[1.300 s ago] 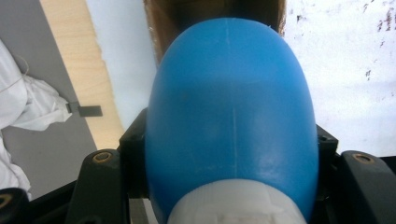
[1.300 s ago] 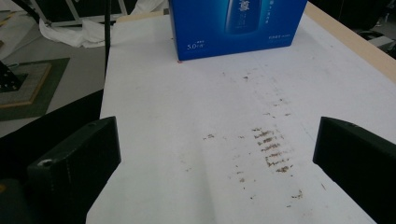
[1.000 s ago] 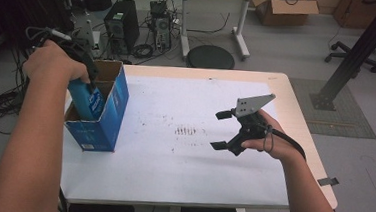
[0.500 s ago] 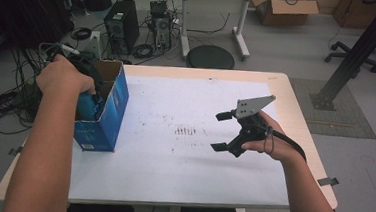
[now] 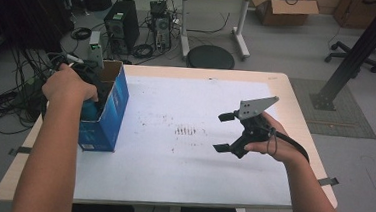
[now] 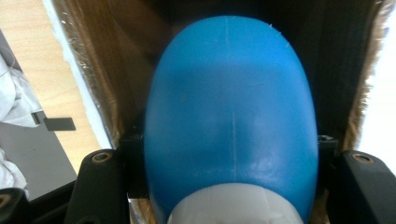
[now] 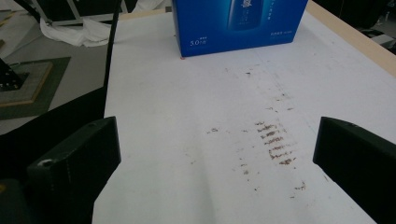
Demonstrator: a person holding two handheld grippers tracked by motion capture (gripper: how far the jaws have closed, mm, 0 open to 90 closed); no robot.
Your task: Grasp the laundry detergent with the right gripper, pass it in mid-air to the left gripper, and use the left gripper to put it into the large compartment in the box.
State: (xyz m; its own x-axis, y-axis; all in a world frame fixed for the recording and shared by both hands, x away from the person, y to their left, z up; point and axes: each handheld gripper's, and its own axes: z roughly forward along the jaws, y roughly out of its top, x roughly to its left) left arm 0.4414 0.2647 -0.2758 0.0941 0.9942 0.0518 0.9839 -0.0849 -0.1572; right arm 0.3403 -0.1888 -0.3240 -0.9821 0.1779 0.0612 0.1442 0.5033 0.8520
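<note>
The blue bottle sits inside the open top of the blue box, which stands at the left edge of the desk; in the left gripper view the bottle's rounded blue body points down into the brown cardboard interior, its pale cap end nearest the camera; the left gripper is clamped on it, a black jaw pressed against each flank just above the cap. The bottle looks like smooth moulded plastic, stiff and probably light to moderate in weight; its glossy curved sides are likely slippery, so the narrower part near the cap seems the safest hold, where the jaws already sit. The box is thin cardboard, likely light and easy to tip or shove if the bottle catches a wall or flap. The right gripper hangs well to the right of the box over the white sheet, its jaws spread wide with nothing between them. Between it and the box lie only rust-coloured smudges on the sheet; beyond the box, off the desk, are computer towers and tangled cables on the floor; the box's own walls are the one obstacle.
</note>
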